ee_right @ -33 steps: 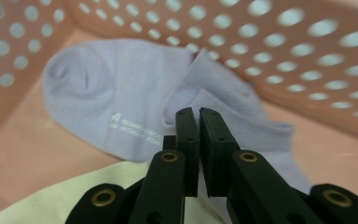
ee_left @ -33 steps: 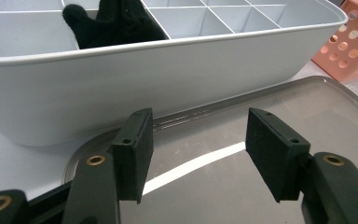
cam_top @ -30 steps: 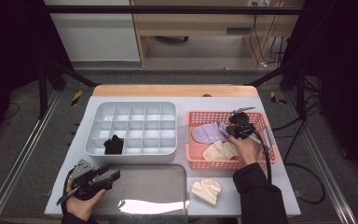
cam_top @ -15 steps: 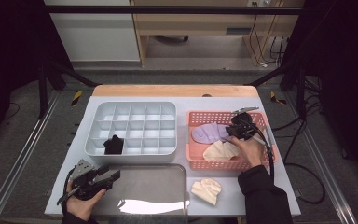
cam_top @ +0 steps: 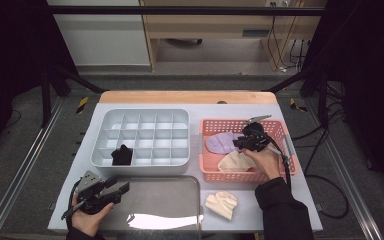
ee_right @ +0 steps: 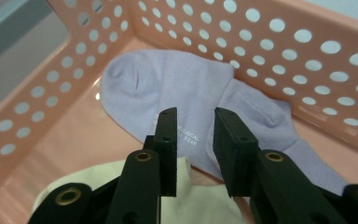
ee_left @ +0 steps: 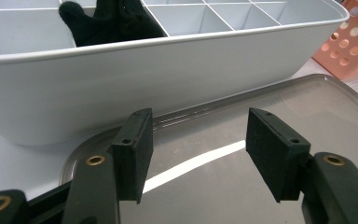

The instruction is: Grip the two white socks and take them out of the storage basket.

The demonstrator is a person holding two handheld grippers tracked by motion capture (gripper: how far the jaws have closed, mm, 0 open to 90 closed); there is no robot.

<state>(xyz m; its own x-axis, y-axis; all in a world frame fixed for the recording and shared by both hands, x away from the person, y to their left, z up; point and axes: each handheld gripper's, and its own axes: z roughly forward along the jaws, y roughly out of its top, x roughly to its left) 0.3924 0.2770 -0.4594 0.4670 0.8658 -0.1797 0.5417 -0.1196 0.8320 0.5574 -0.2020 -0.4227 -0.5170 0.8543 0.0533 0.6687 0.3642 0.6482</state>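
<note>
Right gripper (ee_right: 195, 140) poised over lilac sock (ee_right: 186, 93) inside pink basket (cam_top: 275, 127), jaws just been opening, nothing between them, sock just ahead. Left gripper (ee_left: 196, 154) wide open, empty, above metal tray (ee_left: 307, 107).

The pale table (cam_top: 285, 210) carries a white divided organiser (cam_top: 141, 138), pink basket (cam_top: 246, 175), grey tray (cam_top: 155, 207) and cream sock (cam_top: 222, 204)

We saw a white divider tray (cam_top: 140, 136) on the counter (cam_top: 290, 205) with a black sock (cam_top: 122, 155) in one front compartment, a grey metal tray (cam_top: 170, 200) just before it, and a cream sock (cam_top: 222, 204) beside that.
</note>
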